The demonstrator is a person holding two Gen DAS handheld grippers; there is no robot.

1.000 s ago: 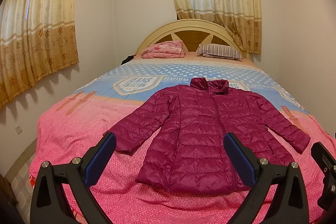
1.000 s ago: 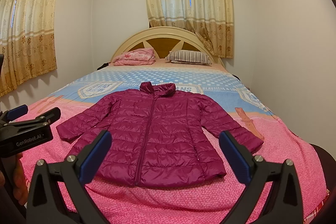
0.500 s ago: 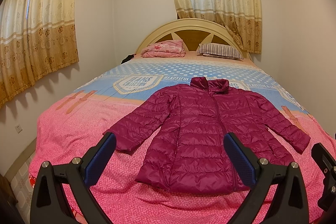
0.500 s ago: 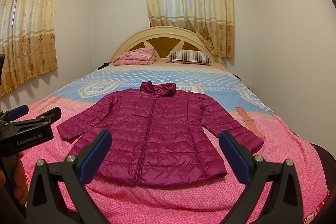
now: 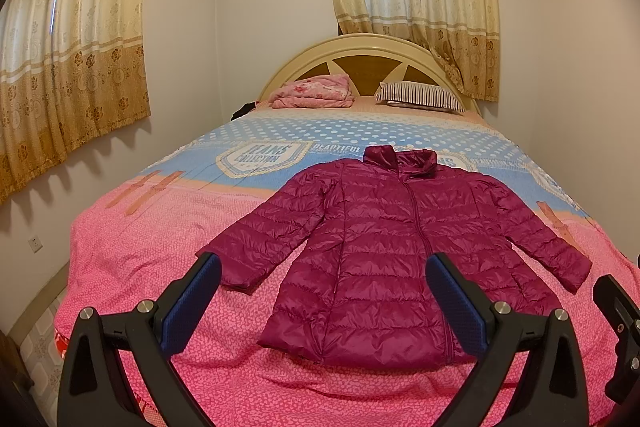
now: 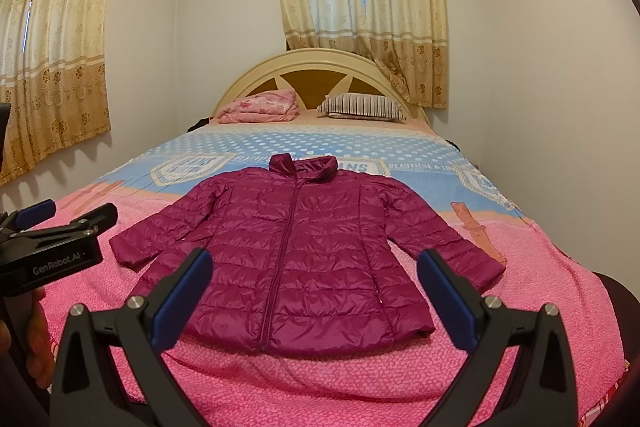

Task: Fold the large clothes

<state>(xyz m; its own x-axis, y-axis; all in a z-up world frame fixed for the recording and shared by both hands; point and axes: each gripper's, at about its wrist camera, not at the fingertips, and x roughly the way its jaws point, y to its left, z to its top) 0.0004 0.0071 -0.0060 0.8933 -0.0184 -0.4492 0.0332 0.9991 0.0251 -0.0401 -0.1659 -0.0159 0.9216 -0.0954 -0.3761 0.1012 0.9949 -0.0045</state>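
Observation:
A magenta quilted puffer jacket [image 5: 392, 247] [image 6: 296, 251] lies flat on the bed, zipped, collar toward the headboard, both sleeves spread out to the sides. My left gripper [image 5: 324, 291] hovers open above the foot of the bed, short of the jacket's hem and left sleeve cuff. My right gripper [image 6: 316, 287] also stands open in front of the hem, nothing between its fingers. In the right wrist view the left gripper [image 6: 52, 247] shows at the left edge, held by a hand [image 6: 38, 339].
The bed [image 5: 132, 251] has a pink and blue cover. A folded pink blanket [image 5: 312, 95] and a striped pillow [image 5: 420, 97] lie by the headboard [image 5: 368, 61]. Curtained windows and white walls stand close on both sides.
Both views have crept very slightly; the jacket and both open grippers stay as they were.

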